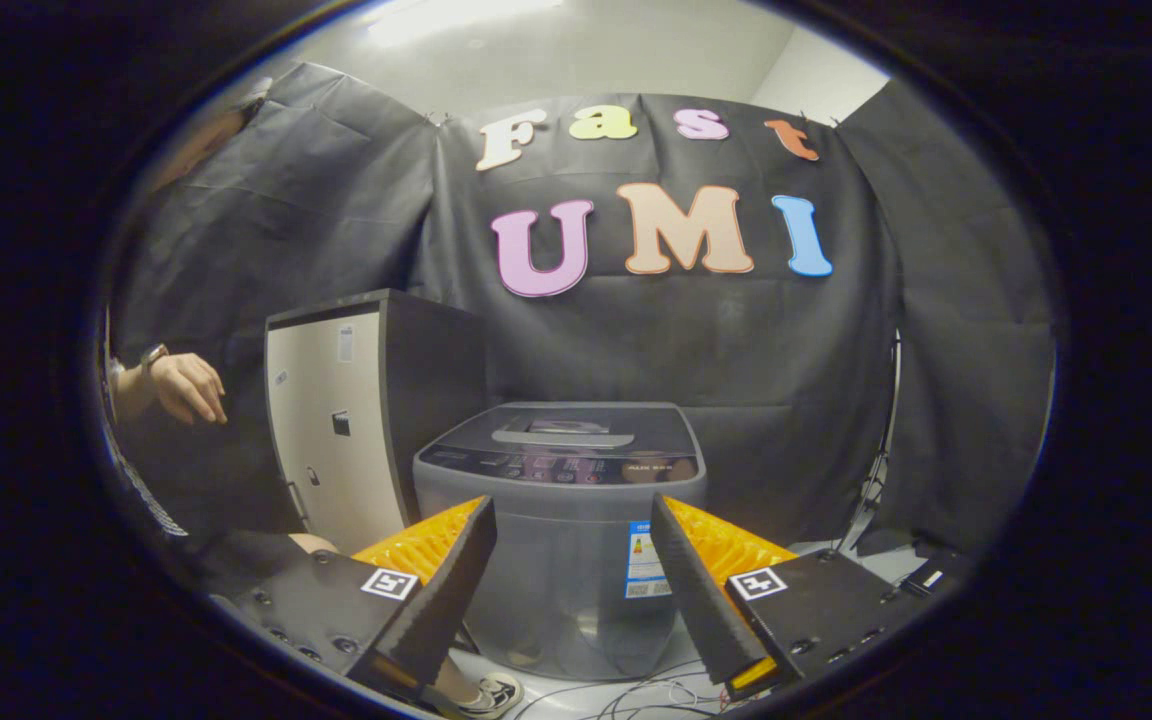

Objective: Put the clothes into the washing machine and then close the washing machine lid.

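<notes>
The fingers [573, 560] stand wide apart with nothing between them, held in the air. Just beyond them sits the grey washing machine [561, 520], its lid [564, 428] down flat on top. Beside the machine stands a tall cabinet [336, 420] with a pale door. A person's hand [186, 388] hangs near that cabinet, and a sneaker [486, 693] shows on the floor under the fingers.

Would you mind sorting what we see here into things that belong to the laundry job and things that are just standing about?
For the job:
- washing machine, lid down, beyond the fingers
- gripper, fingers open, holding nothing

Just about:
- cabinet beside the machine
- cables on the floor
- person's hand by the cabinet
- shoe
</notes>
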`<state>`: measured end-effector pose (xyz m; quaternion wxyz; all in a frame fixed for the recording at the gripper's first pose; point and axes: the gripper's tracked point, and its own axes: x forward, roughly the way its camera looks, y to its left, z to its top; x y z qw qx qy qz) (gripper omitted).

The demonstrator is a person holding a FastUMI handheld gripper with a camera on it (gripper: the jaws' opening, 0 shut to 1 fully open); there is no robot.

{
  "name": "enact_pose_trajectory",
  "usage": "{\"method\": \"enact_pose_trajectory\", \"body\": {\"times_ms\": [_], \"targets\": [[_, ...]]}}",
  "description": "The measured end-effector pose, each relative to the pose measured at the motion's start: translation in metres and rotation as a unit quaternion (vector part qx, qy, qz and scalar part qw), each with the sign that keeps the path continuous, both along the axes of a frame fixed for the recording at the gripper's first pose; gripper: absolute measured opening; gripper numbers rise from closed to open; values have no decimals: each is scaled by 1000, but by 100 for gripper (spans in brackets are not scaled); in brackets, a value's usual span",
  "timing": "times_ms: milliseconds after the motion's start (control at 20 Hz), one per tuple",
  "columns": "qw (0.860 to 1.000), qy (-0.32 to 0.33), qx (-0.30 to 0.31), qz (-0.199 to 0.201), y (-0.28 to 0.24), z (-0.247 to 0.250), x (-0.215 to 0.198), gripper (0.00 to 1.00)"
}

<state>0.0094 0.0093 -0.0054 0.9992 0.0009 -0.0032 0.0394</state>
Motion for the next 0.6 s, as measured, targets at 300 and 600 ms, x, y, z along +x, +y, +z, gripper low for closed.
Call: {"method": "enact_pose_trajectory", "body": {"times_ms": [300,600], "targets": [[1000,1,0,0,0,0,-1,97],[1000,0,0,0,0,-1,0,97]]}}
